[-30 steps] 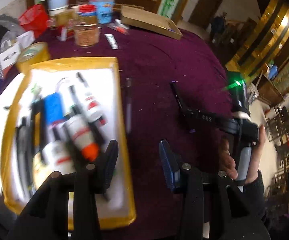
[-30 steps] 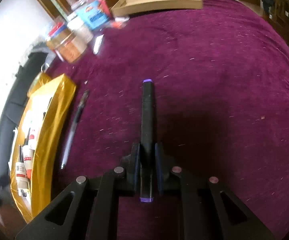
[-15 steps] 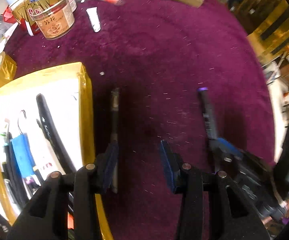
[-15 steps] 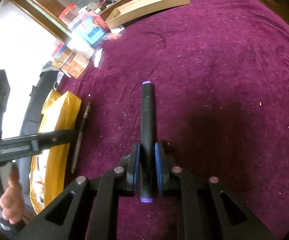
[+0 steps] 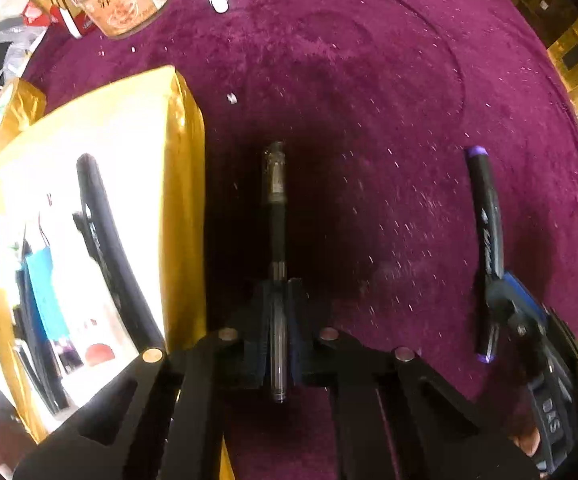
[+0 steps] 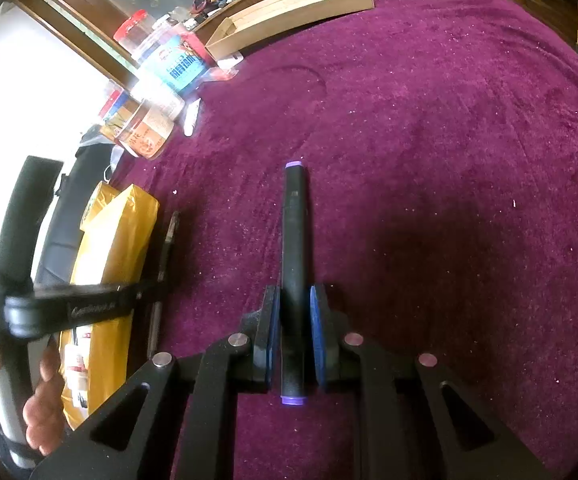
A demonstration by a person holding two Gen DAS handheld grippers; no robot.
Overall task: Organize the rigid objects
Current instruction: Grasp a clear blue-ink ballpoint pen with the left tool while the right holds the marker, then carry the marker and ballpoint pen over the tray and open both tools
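So at 9 o'clock in the left wrist view, a shiny gold-edged tray (image 5: 185, 168) with a white inside is sitting on the fuzzy purple velvet worktop (image 5: 369, 80), packed with pens and tubes. Just beside its edge, the left tool (image 5: 279, 300) is clamping a slim clear-barrelled pen (image 5: 277, 208) pointing to 12. Over at 3 o'clock, the right tool (image 6: 295, 312) is pinching a chunky black marker (image 6: 295, 240) with purple end caps.

Pen (image 5: 276, 216) right of tray (image 5: 185, 184), marker (image 5: 487, 236) farther right
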